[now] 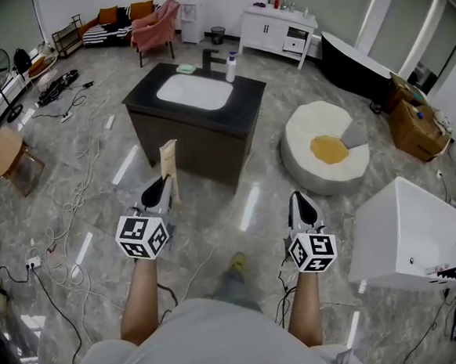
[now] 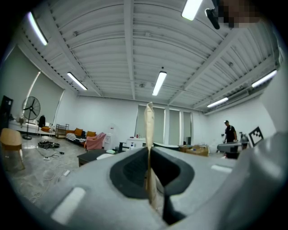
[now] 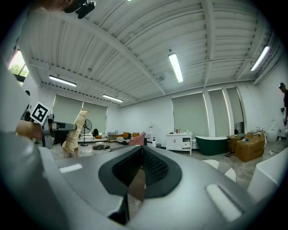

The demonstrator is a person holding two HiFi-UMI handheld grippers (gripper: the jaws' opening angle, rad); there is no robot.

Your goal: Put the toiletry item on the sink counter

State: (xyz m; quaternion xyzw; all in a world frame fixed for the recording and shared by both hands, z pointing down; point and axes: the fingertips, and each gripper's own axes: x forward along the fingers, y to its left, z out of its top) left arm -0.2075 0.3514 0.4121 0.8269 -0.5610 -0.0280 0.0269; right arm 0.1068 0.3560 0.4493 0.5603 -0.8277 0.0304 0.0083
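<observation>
The toiletry item (image 1: 168, 165), a flat tan packet, perhaps a sachet, stands roughly upright with its long axis in line with the jaws and its free end up. The left gripper (image 1: 160, 192) pinches its lower end. It hangs well short of the sink counter (image 1: 247, 105), on the counter's near side. Further from the counter's front, the right gripper (image 1: 302, 207) has its jaws pressed together on nothing.

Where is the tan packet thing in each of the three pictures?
Head view: centre-left, the tan packet stands up from the left gripper.
Left gripper view: tan packet dead centre, edge-on, pinched between the jaws.
Right gripper view: tan packet far left, tilted.
Shared landmark: the pink armchair.
</observation>
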